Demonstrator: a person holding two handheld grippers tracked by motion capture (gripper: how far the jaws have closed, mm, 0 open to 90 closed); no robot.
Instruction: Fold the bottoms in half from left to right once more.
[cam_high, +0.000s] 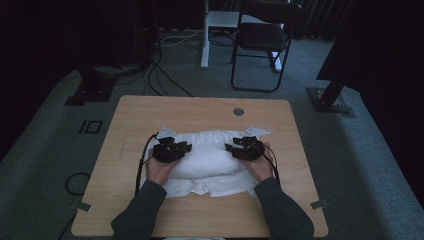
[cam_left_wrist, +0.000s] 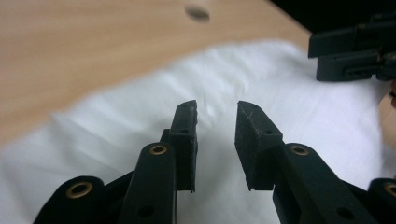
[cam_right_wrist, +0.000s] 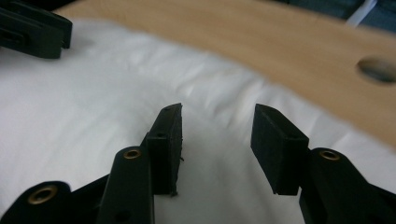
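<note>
From the high view I see the whole pillow (cam_high: 207, 152) mid-table (cam_high: 150, 112), long axis left to right, with folded cloth (cam_high: 215, 187) at its near edge. Left gripper (cam_high: 172, 149) sits over its left end, right gripper (cam_high: 245, 147) over its right. The gripper views add jaw detail: both spread, holding nothing, above white fabric.

A light wooden table (cam_high: 130, 120) carries a white pillow (cam_high: 210, 152) lying on white folded cloth (cam_high: 220, 187).
</note>
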